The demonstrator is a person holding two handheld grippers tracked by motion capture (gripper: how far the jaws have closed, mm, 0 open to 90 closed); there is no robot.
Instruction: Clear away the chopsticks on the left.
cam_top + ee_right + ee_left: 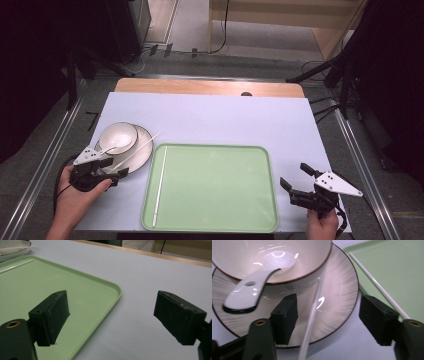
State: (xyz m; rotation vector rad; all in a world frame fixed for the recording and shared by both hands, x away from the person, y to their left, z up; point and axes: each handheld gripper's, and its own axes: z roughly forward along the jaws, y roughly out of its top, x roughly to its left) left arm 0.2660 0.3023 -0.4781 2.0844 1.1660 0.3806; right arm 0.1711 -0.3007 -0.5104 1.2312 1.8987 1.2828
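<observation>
A cream bowl (pixel 120 134) stands on a ribbed plate (pixel 146 156) at the table's left, with a white spoon (pixel 249 291) leaning in it. One white chopstick (pixel 137 150) lies slanted across the plate. My left gripper (pixel 116 168) is open at the plate's near edge, and the chopstick (pixel 310 320) runs between its jaws untouched. A second chopstick (pixel 161 182) lies along the left side of the green tray (pixel 215 190). My right gripper (pixel 294 175) is open and empty just right of the tray, straddling the tray's corner (pixel 113 293).
The white table top (pixel 225 120) has a wooden strip along its far edge. Metal rails run down both sides of the table. Black stands and cables sit on the floor beyond. In the right gripper view, the plate's rim (pixel 12 251) shows far off.
</observation>
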